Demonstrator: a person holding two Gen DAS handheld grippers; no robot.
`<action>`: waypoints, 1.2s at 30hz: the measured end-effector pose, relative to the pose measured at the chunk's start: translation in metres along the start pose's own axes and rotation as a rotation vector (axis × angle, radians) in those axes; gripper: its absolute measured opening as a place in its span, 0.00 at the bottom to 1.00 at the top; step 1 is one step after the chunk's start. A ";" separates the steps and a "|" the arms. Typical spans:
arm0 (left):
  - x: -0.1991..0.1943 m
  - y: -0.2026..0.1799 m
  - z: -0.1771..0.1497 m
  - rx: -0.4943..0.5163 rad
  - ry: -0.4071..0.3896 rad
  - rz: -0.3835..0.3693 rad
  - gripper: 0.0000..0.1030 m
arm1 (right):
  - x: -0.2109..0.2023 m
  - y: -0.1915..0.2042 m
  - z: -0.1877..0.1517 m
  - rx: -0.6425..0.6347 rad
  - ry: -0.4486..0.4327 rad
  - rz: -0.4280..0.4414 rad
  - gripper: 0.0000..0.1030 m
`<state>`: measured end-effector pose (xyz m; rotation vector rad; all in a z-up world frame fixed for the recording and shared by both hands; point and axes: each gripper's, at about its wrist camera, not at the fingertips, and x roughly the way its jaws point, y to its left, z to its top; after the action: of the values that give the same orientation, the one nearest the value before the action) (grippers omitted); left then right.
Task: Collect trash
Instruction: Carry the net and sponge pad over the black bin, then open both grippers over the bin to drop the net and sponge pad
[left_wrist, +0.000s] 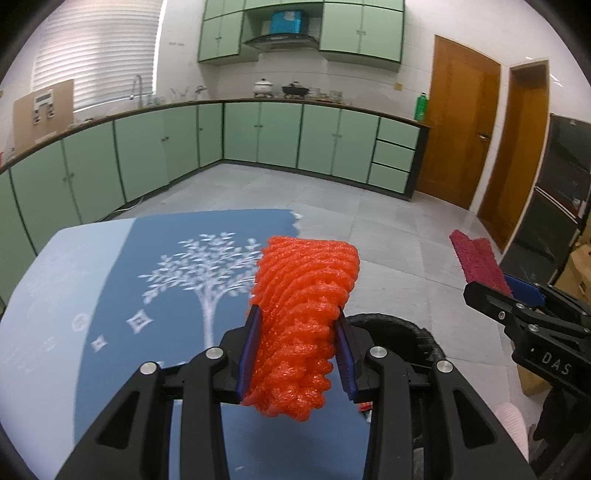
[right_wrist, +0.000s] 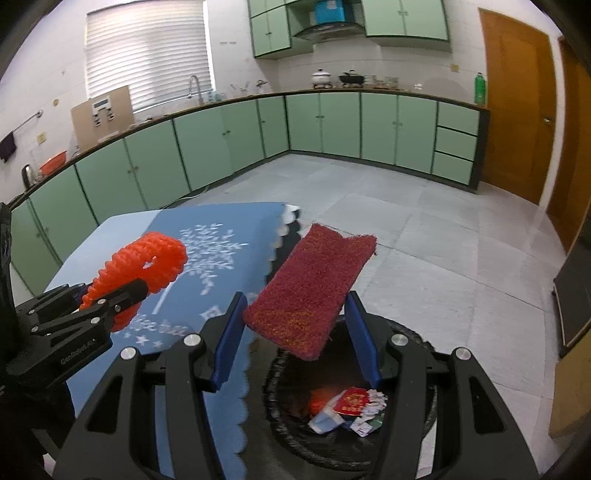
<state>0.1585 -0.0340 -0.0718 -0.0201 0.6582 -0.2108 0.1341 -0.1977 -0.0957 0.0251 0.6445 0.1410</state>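
The left hand-held gripper is clenched on an orange foam net; the right hand-held gripper grasps a red scrub pad above the bin below it. Some wrappers already lie inside; both pieces remain to drop. The worktop beyond looks cleared.

Illumination is even and fairly bright in both views, with daylight entering through the blinded window, which is overexposed. The floor shows soft glare near the doors. Fisheye distortion bends the cabinets; corners are vignetted black. Slight blur softens the tablecloth pattern.
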 end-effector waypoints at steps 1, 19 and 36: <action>0.002 -0.004 0.001 0.005 0.000 -0.007 0.36 | 0.000 -0.006 -0.001 0.005 -0.002 -0.009 0.51; 0.063 -0.084 0.014 0.099 0.016 -0.131 0.36 | 0.019 -0.086 -0.026 0.078 0.031 -0.110 0.51; 0.099 -0.094 0.012 0.069 0.091 -0.207 0.69 | 0.046 -0.122 -0.049 0.135 0.091 -0.200 0.83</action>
<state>0.2241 -0.1459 -0.1144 -0.0126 0.7392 -0.4353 0.1560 -0.3136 -0.1701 0.0845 0.7424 -0.0954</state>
